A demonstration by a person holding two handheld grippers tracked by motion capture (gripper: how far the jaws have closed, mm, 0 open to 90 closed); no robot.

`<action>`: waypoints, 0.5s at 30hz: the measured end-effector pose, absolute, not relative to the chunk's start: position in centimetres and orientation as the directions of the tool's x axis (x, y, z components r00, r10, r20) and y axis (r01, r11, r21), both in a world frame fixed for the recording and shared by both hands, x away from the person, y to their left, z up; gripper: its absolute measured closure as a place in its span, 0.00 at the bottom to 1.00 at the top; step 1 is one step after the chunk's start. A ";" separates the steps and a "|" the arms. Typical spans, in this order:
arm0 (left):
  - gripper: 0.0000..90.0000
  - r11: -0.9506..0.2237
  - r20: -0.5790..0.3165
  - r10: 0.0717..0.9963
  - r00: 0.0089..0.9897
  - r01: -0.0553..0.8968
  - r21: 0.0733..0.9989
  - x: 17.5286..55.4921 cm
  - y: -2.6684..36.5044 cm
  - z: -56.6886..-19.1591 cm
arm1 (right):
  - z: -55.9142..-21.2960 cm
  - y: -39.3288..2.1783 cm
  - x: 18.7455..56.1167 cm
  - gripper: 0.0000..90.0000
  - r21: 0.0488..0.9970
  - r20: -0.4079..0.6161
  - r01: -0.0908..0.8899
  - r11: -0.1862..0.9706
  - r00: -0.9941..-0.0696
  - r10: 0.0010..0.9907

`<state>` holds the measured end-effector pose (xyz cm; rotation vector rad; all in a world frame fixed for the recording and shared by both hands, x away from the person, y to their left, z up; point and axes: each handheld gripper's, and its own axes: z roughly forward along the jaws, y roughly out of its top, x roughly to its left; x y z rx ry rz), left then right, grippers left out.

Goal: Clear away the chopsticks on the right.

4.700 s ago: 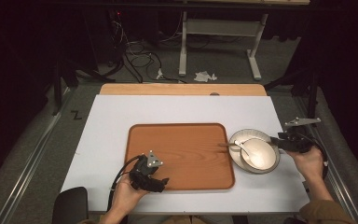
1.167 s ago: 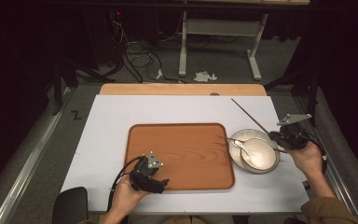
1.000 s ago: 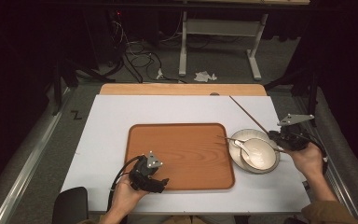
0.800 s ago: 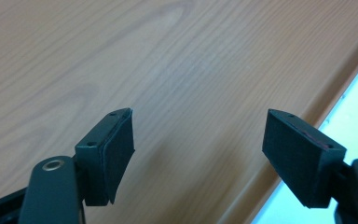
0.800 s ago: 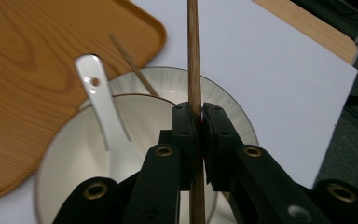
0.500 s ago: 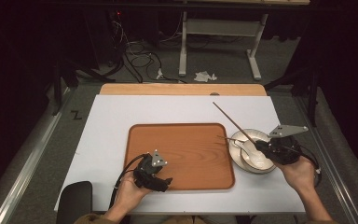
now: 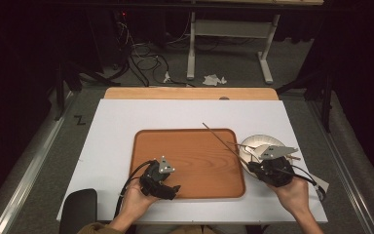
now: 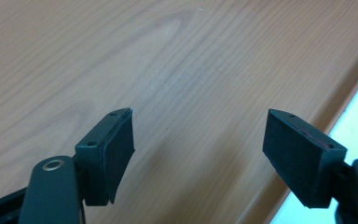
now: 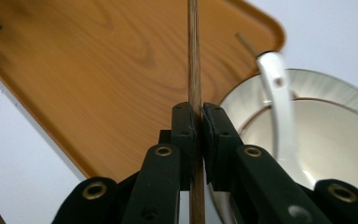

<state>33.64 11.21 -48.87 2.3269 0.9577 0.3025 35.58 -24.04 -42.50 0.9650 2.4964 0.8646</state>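
Chopstick (image 9: 194,56) is the thin wooden stick clamped between the right gripper's (image 9: 195,122) closed jaws, slanting up over the right part of the tray. Going by size, the white table (image 7: 117,122) comes first, then the wooden tray (image 7: 190,146) at its middle. A white plate (image 7: 258,141) sits just right of the tray, with a white spoon (image 9: 279,107) lying in it. The left gripper (image 8: 198,144) hovers over the tray's near left corner, jaws wide with nothing between them.
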 end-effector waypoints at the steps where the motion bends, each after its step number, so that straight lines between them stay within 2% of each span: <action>1: 0.28 -0.561 -0.016 0.700 0.714 0.564 0.606 33.6 11.2 -48.9 | -42.5 -24.0 35.6 0.94 0.642 -0.081 0.493 0.587 -0.717 0.692; 8: 0.28 -0.560 -0.012 0.700 0.714 0.559 0.611 33.5 11.3 -48.7 | -45.4 -21.4 35.8 0.94 0.581 -0.060 0.526 0.621 -0.733 0.677; 15: 0.28 -0.568 -0.009 0.696 0.718 0.558 0.605 33.5 11.2 -48.8 | -46.7 -20.5 36.4 0.94 0.549 -0.054 0.548 0.631 -0.730 0.681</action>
